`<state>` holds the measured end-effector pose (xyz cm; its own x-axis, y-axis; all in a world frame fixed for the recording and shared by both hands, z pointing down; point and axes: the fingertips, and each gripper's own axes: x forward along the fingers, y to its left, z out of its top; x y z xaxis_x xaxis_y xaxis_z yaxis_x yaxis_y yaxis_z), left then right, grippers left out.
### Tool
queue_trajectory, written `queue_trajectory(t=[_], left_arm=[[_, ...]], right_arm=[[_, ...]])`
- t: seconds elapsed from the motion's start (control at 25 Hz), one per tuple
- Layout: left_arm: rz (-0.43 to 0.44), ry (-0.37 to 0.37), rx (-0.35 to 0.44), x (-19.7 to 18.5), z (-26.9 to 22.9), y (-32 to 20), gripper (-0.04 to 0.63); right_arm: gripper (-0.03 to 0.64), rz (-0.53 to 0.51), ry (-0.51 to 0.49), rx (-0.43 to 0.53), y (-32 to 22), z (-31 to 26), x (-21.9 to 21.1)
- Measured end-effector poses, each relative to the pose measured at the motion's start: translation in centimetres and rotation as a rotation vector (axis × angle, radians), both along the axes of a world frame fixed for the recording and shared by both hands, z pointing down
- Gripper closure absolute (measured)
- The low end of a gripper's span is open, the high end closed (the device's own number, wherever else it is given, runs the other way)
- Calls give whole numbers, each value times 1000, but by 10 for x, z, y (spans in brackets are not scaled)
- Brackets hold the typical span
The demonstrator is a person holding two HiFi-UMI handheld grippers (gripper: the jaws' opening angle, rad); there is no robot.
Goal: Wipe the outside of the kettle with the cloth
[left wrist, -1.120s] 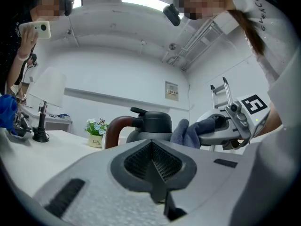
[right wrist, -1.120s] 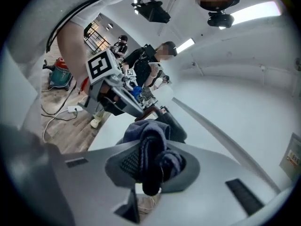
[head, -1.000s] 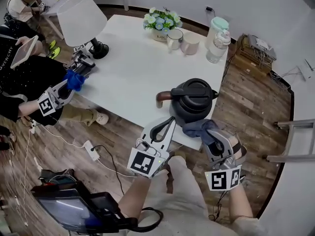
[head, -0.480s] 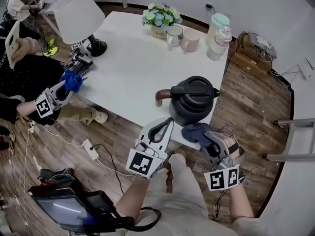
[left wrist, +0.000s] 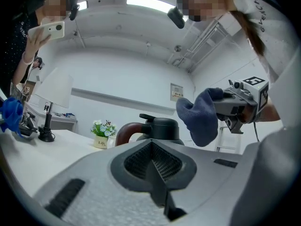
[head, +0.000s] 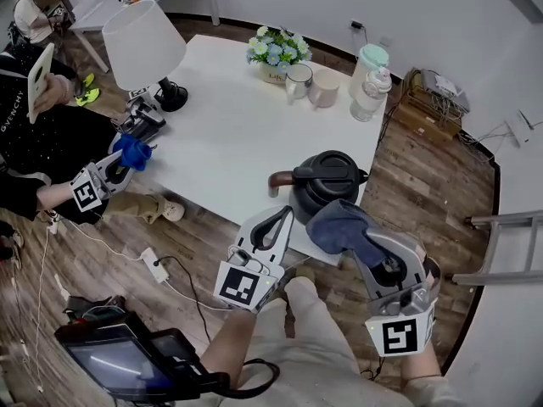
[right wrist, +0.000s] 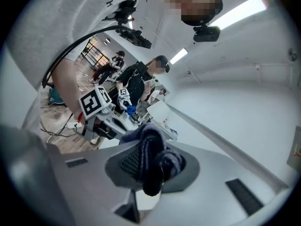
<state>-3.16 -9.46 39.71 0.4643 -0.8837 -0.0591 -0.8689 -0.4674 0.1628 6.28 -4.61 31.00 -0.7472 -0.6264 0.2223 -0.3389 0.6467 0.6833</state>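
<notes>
The black kettle point(head: 327, 179) with a brown handle stands at the near edge of the white table point(head: 229, 125). My right gripper point(head: 361, 242) is shut on a dark blue cloth point(head: 338, 225), held bunched in the air just in front of the kettle's near side; I cannot tell whether it touches. In the left gripper view the cloth point(left wrist: 200, 117) hangs to the right of the kettle point(left wrist: 157, 127). My left gripper point(head: 282, 216) is shut on nothing, below the table edge, pointing up at the kettle's handle.
A white lamp point(head: 142, 41) stands at the table's left, with a flower pot point(head: 278, 47), two mugs point(head: 299, 81) and a lidded jug point(head: 371, 73) along the far edge. At the left another person holds a gripper with a blue cloth point(head: 131, 153). A power strip point(head: 157, 261) lies on the wood floor.
My right gripper has lifted the cloth up and back from the table edge at the kettle's base. The left gripper has barely moved.
</notes>
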Motion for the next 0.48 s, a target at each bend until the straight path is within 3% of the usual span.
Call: queue_trajectory(t=[0.12, 0.28, 0.36, 0.48], left_arm=[[-19, -14, 8, -8, -3, 2, 588], [-109, -43, -14, -32, 7, 10, 588], [-146, -77, -16, -45, 18, 15, 588], [-147, -63, -36, -45, 24, 18, 588]], right_arm=[[555, -34, 41, 43, -6, -6, -34], [555, 12, 78, -5, -21, 16, -72], [555, 42, 91, -8, -25, 24, -76], [555, 59, 97, -4, -24, 31, -64]])
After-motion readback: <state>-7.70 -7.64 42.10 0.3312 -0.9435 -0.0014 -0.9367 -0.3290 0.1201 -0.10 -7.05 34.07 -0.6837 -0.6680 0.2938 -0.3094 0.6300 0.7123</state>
